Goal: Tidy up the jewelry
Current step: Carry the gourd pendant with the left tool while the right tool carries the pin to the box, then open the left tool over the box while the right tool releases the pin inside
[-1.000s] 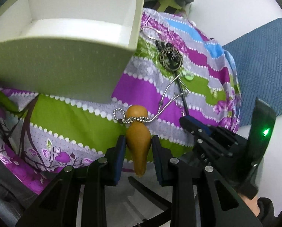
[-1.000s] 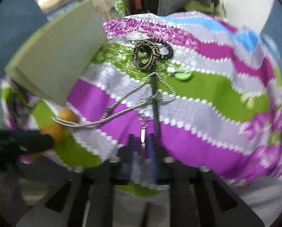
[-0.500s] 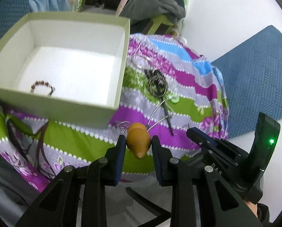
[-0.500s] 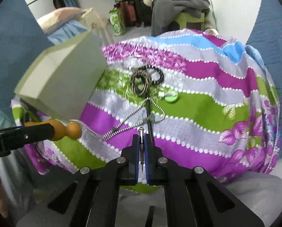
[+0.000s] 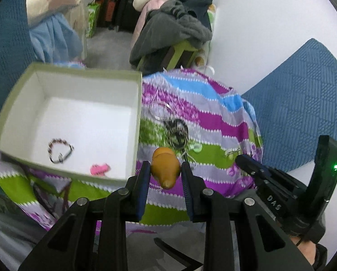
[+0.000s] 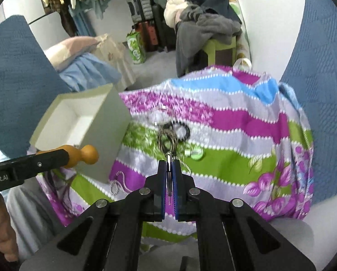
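My left gripper (image 5: pixel 165 176) is shut on an orange gourd-shaped pendant (image 5: pixel 165 167), held in the air beside the open pale green box (image 5: pixel 132 122); the pendant also shows in the right wrist view (image 6: pixel 82 155). My right gripper (image 6: pixel 169 167) is shut on a thin metal clasp (image 6: pixel 168 158) of the silver chain, whose loose end lies on the cloth (image 6: pixel 116 187). In the box lie a beaded bracelet (image 5: pixel 60 150) and a pink piece (image 5: pixel 99 169). Dark patterned rings and a black hair tie (image 6: pixel 173 133) lie on the striped cloth (image 6: pixel 236 158), with a green button (image 6: pixel 196 152).
The striped purple, green and blue cloth (image 5: pixel 213 117) covers a small raised surface. A clear ring (image 5: pixel 160 113) lies near the box. A blue quilted surface (image 5: pixel 304 113) is to the right. A green stool piled with clothes (image 6: pixel 209 29) stands behind.
Both grippers have lifted up and away from the cloth, carrying the pendant and the chain's clasp. The box's inside has come into view.
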`<state>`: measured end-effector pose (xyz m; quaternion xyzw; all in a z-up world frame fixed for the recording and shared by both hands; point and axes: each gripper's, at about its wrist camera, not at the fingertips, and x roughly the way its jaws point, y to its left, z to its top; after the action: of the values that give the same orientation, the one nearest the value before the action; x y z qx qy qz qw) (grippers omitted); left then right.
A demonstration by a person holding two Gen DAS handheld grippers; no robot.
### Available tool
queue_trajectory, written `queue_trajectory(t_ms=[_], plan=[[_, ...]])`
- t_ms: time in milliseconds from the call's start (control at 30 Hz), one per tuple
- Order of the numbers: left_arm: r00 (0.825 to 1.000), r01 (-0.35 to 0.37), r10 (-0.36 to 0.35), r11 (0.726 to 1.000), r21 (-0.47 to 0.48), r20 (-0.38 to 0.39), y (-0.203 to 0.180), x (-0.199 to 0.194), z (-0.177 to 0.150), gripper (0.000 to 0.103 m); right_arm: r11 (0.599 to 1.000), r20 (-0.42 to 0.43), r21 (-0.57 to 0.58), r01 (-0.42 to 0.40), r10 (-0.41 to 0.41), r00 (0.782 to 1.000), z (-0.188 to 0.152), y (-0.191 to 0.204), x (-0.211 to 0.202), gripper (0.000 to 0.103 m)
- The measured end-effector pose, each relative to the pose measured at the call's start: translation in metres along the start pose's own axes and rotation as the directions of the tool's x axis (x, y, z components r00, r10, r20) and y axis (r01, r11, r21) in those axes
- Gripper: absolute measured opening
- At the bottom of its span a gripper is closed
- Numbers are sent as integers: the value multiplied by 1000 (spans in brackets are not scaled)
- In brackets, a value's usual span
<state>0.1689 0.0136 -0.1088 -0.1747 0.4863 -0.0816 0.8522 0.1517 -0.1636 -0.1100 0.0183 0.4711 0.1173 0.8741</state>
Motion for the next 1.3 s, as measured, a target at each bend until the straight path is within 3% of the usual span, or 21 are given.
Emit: queue_trajectory(t_ms=[267,667,967,1300], plan=[[996,-50,45,997,59,82,1,-40,34,27,1000,83,-25,17,-15,996,38,20,-32,3],[981,-121,108,990,73,159,53,-87,65,27,997,147,-68,-43,53,988,73,84,-45,3],[977,-162,151,985,61,149,100,-85,65,27,993,116,-89,-83,93,989,73,131,-13,3],[982,-180,176,982,65,64,145,-28,50,27,987,37,-142,-74,80,996,52,164,36,4]])
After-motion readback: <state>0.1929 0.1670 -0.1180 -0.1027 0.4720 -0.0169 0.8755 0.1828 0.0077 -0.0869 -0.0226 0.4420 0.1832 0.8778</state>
